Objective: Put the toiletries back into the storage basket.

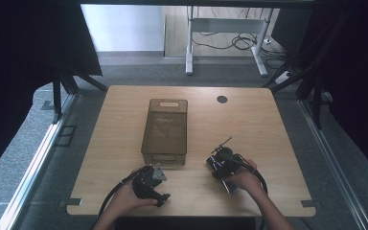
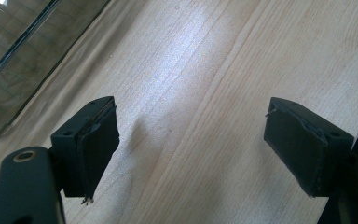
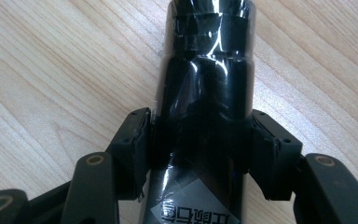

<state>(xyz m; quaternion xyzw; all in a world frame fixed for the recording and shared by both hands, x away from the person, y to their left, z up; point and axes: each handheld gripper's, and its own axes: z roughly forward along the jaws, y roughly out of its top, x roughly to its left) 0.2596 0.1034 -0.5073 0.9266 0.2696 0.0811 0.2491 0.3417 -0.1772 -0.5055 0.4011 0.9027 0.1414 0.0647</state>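
Observation:
A glossy black bottle point(image 3: 203, 93) wrapped in clear film lies on the wooden table point(image 1: 254, 129), a grey printed label near its close end. My right gripper point(image 3: 200, 140) is shut on it, one pad pressed against each side of its body. In the high view the right gripper point(image 1: 226, 166) sits at the table's front right with a hand behind it. My left gripper point(image 1: 149, 183) rests at the front left, held by the other hand. Its jaws stand wide apart over bare wood, so the left gripper point(image 2: 191, 135) is open and holds nothing.
A translucent brown basket point(image 1: 146, 129) with handle slots stands lengthwise at the table's middle, just beyond the left gripper; its corner point(image 2: 9, 56) shows in the left gripper view. A dark round cable hole point(image 1: 222, 99) lies at the back. Dark curtains and metal frames flank the table.

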